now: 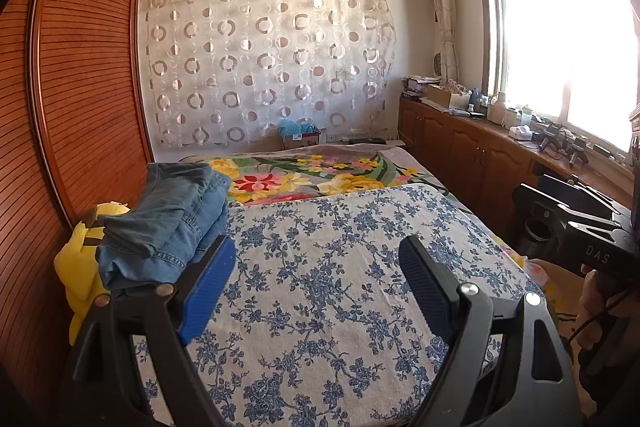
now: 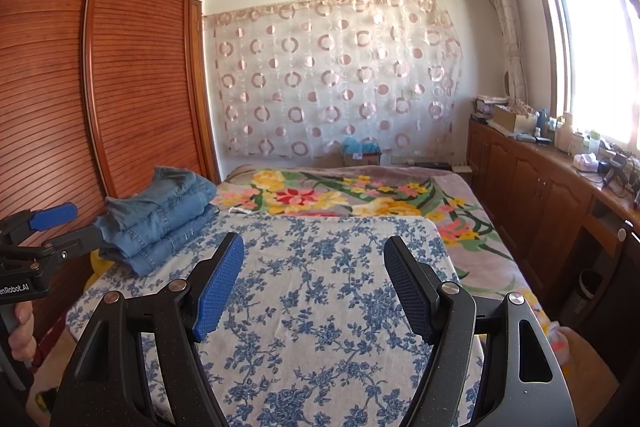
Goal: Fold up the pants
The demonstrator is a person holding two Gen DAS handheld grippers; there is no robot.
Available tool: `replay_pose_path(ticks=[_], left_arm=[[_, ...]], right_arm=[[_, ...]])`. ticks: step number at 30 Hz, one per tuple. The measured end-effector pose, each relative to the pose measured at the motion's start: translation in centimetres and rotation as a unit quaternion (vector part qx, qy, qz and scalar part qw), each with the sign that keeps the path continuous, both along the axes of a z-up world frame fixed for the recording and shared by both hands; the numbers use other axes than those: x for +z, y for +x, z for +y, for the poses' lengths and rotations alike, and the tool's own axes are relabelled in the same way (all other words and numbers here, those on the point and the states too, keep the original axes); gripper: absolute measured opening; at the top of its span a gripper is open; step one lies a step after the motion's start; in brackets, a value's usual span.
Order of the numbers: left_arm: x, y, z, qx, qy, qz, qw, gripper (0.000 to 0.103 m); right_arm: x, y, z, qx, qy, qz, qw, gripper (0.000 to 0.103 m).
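A pile of folded blue denim pants (image 1: 168,223) (image 2: 160,223) lies at the left edge of the bed, on the blue-flowered white cloth (image 1: 320,287) (image 2: 320,287). My left gripper (image 1: 316,255) hovers over that cloth with its jaws open and nothing between the blue pads; the denim pile is just left of its left finger (image 1: 208,283). My right gripper (image 2: 314,255) is also open and empty above the cloth, right of the pile. The left gripper (image 2: 52,223) shows at the left edge of the right wrist view, held by a hand (image 2: 22,331).
A yellow plush toy (image 1: 80,263) sits under and left of the denim pile, against the slatted wooden wardrobe (image 1: 80,87). A flowered blanket (image 1: 320,175) covers the far bed. Wooden cabinets (image 1: 472,147) with clutter run under the window on the right. The right gripper's body (image 1: 580,223) is at the right edge.
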State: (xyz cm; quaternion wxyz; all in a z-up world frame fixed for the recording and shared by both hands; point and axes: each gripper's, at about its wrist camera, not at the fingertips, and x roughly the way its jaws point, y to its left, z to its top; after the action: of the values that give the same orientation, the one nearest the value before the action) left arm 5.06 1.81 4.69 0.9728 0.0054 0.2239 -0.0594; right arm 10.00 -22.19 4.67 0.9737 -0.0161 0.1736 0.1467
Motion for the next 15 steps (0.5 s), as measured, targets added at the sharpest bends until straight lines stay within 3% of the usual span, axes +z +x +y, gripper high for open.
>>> replay_pose_path(ticks=[15], left_arm=[[-0.04,-0.05,-0.03,0.0,0.0,0.0,1.0,0.084]], right_arm=[[-0.04,0.01,-0.04,0.0,0.0,0.0,1.0,0.074]])
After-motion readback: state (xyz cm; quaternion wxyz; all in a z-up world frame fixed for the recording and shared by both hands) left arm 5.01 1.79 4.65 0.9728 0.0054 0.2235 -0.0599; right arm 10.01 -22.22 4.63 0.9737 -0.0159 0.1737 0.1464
